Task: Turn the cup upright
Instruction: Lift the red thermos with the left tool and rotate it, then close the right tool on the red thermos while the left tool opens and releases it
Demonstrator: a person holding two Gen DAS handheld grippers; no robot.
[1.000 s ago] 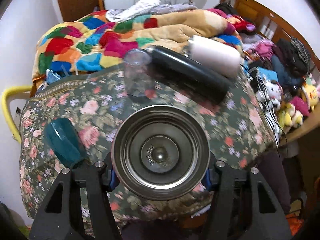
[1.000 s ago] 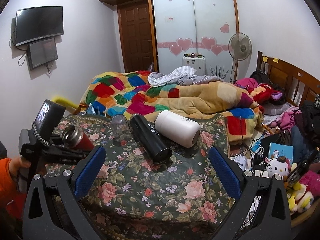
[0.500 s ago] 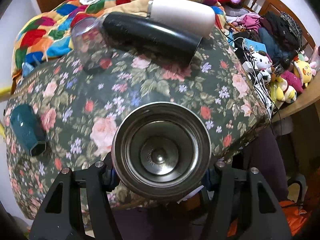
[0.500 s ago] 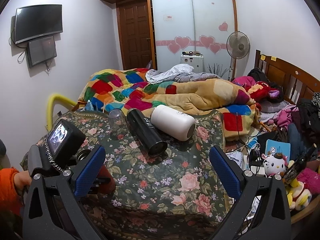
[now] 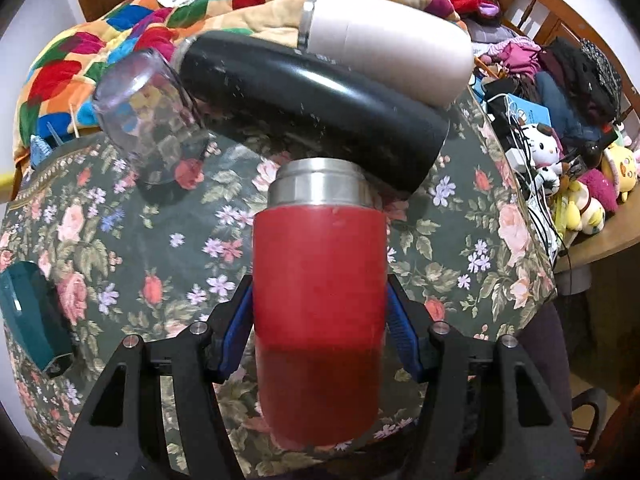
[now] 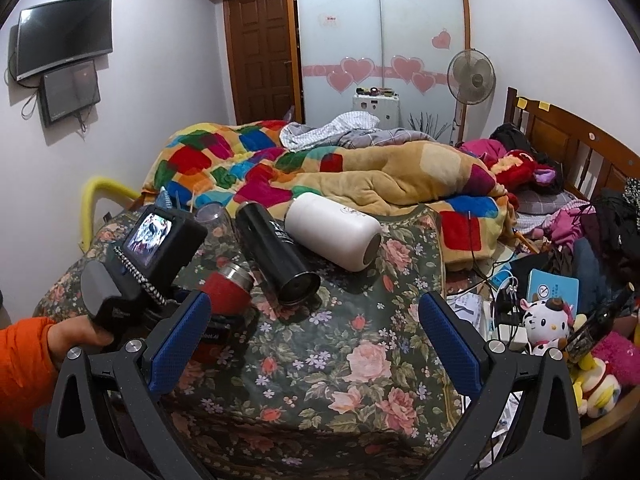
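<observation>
My left gripper (image 5: 320, 324) is shut on a red cup (image 5: 320, 300) with a steel rim, holding it by its sides, mouth end up. In the right wrist view the red cup (image 6: 228, 286) stands low at the floral table's (image 6: 320, 360) left side, its base hidden, behind my left gripper's body. My right gripper (image 6: 316, 340) is open and empty above the table's near edge.
A black flask (image 5: 316, 112) and a white flask (image 5: 384, 44) lie on their sides behind the red cup. A clear glass (image 5: 152, 128) stands upside down at the back left. A teal cup (image 5: 32, 316) lies at the left edge. A bed with a quilt (image 6: 320, 168) is behind.
My left gripper has turned the red cup from mouth toward the camera to mouth up, and lowered it toward the table. My right gripper has stayed open and nearly still.
</observation>
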